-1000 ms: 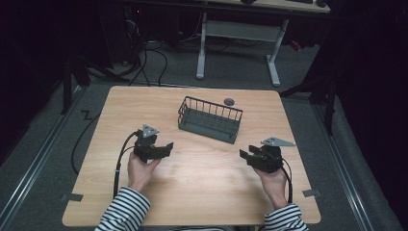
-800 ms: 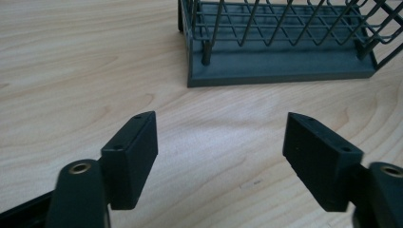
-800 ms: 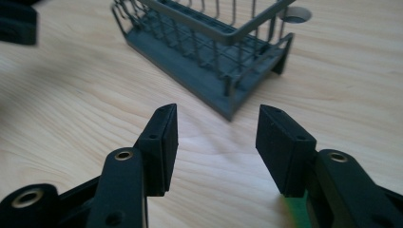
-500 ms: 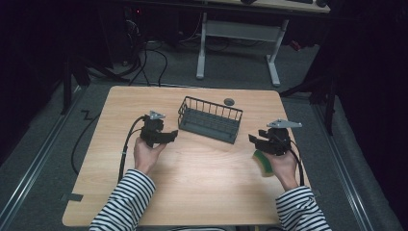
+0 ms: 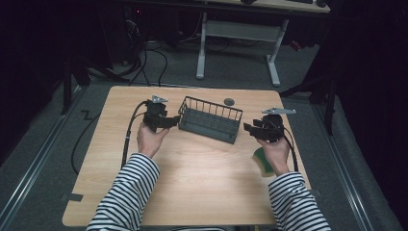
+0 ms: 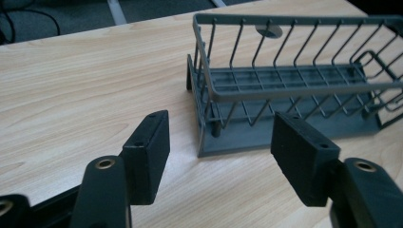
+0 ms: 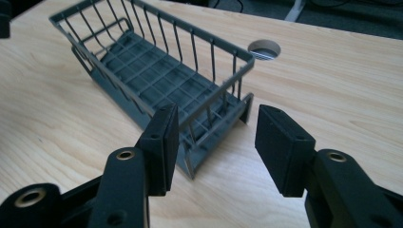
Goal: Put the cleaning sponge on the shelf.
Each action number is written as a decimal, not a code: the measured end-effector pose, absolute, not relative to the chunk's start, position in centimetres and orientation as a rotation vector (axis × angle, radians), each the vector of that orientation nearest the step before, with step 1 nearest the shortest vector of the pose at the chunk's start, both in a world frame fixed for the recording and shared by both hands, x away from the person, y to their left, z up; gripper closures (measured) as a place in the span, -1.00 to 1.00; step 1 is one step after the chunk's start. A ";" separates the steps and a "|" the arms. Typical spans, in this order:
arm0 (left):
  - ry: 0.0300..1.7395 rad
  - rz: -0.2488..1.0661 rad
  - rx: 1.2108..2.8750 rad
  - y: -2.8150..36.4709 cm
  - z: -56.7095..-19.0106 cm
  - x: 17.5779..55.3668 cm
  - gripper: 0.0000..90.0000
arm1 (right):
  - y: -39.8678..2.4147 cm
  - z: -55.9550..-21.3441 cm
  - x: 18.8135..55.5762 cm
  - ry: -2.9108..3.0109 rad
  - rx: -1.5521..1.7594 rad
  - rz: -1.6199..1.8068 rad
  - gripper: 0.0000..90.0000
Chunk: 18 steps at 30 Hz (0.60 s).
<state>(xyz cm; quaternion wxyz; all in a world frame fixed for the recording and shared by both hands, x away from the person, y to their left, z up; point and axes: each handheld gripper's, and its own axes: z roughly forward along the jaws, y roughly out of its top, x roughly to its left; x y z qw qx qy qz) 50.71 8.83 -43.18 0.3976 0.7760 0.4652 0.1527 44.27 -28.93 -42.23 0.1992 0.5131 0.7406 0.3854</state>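
A grey wire basket stands on the wooden table, empty. My left gripper is at its left end, open. Its jaws have just been closing with nothing between the pads. In the left gripper view the basket's end wall stands just ahead of my left gripper, apart from the pads. My right gripper is open at the basket's right end. In the right gripper view the basket's near corner lies just beyond my right gripper, untouched.
A green and yellow sponge lies on the table beside the person's right wrist. A round cable hole sits behind the basket. Cables trail from both grippers. Desk legs and floor cables lie beyond the table's far edge.
Both hands have moved away from the person and up to the two ends of the basket. The left jaws stand narrower. The sponge has come into view by the right wrist.
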 end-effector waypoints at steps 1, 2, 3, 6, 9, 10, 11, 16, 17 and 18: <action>1.177 0.395 1.977 8.7 -43.0 50.9 -0.14 | -28.5 -42.2 44.7 2.076 1.432 1.074 0.14; 1.170 0.401 1.966 8.5 -42.7 51.2 -0.12 | -28.3 -42.2 44.9 2.081 1.429 1.073 0.15; 1.170 0.401 1.966 8.5 -42.7 51.2 -0.14 | -28.1 -42.2 45.2 2.087 1.424 1.071 0.15; 1.176 0.405 1.977 8.1 -42.5 51.8 -0.13 | -27.7 -42.2 46.0 2.087 1.442 1.045 0.16; 1.206 0.371 1.942 8.0 -42.6 52.5 -0.11 | -27.5 -42.2 46.7 2.079 1.457 1.034 0.16; 1.223 0.355 1.936 8.0 -42.7 52.7 -0.11 | -27.5 -42.2 46.7 2.079 1.457 1.034 0.16; 1.236 0.351 1.940 7.8 -42.8 53.1 -0.09 | -27.2 -42.2 47.1 2.083 1.461 0.999 0.14; 1.217 0.375 1.945 7.1 -42.9 53.7 -0.07 | -26.8 -42.0 47.7 2.081 1.453 0.970 0.12; 1.223 0.370 1.938 7.1 -43.0 53.8 -0.06 | -26.8 -42.1 47.8 2.077 1.458 0.968 0.12; 1.223 0.370 1.938 7.1 -43.0 53.8 -0.06 | -26.8 -42.2 48.0 2.073 1.467 0.969 0.11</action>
